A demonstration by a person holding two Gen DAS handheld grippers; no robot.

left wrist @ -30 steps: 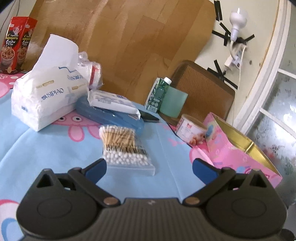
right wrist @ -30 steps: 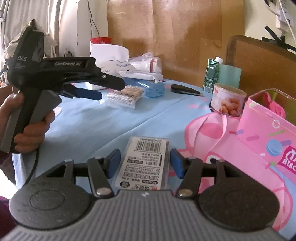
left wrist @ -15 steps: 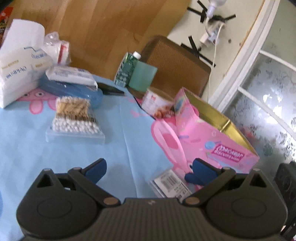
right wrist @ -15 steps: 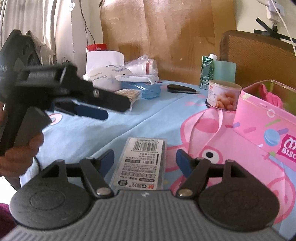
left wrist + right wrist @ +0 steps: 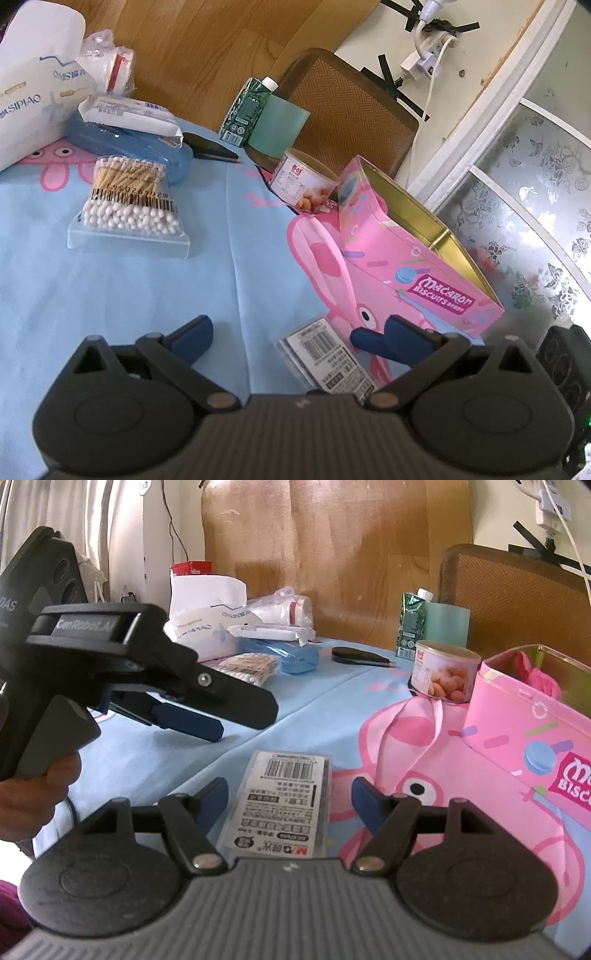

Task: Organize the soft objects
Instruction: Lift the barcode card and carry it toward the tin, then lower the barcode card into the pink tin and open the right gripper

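Both claws hung released over the tabletop [image 5: 110, 288].
The right claw [image 5: 288, 792] straddled a flat barcoded packet [image 5: 286, 805]; the left claw [image 5: 299, 332] gripped nothing.

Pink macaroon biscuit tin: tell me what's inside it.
The open pink macaroon biscuit tin shows a bare gold lining in the left wrist view. The right wrist view shows something bright pink and fuzzy above the rim. The walls hide the tin's bottom.
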